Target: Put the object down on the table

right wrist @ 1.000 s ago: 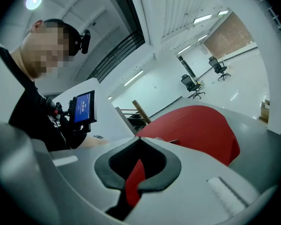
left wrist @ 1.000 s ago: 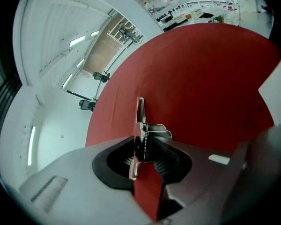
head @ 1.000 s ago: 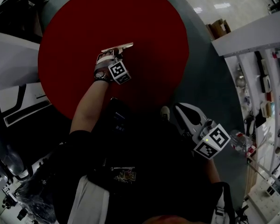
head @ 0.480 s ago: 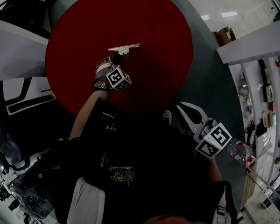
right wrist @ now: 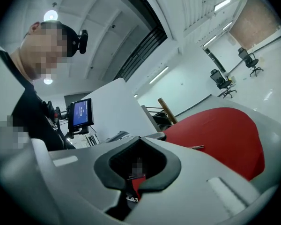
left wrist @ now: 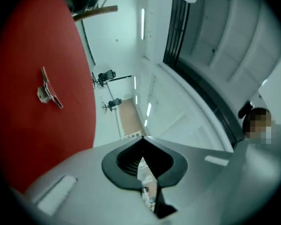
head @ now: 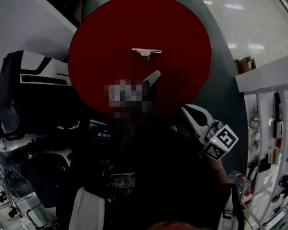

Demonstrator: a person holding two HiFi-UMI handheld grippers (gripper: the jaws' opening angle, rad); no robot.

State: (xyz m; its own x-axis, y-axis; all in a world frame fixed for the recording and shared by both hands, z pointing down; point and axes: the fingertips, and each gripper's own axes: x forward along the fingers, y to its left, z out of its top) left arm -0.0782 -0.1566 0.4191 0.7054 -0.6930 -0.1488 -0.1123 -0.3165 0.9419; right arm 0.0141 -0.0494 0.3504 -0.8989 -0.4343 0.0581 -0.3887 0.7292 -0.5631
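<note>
A small pale metal piece with a flat bar on top (head: pixel 146 51) lies by itself on the round red table (head: pixel 110 37). My left gripper (head: pixel 152 77) is pulled back from it toward the person, with only its pale tip showing past a mosaic patch. In the left gripper view the jaws (left wrist: pixel 143 137) are shut with nothing between them, and the metal piece (left wrist: pixel 49 89) lies far off on the red table (left wrist: pixel 28 139). My right gripper (head: pixel 188 110) hangs beside the table edge, low and right. Its jaws (right wrist: pixel 140 137) are shut and empty.
A dark and white machine (head: pixel 19 95) stands left of the table. A small lit display (head: pixel 103 134) sits near the person's body. Shelves with goods (head: pixel 273 128) line the right side, with a cardboard box (head: pixel 245 63) on the floor. A monitor (right wrist: pixel 79 114) shows in the right gripper view.
My left gripper has let go of the metal piece and drawn back toward the person, and its jaws have closed. The piece now lies alone on the red table. The right gripper has hardly moved.
</note>
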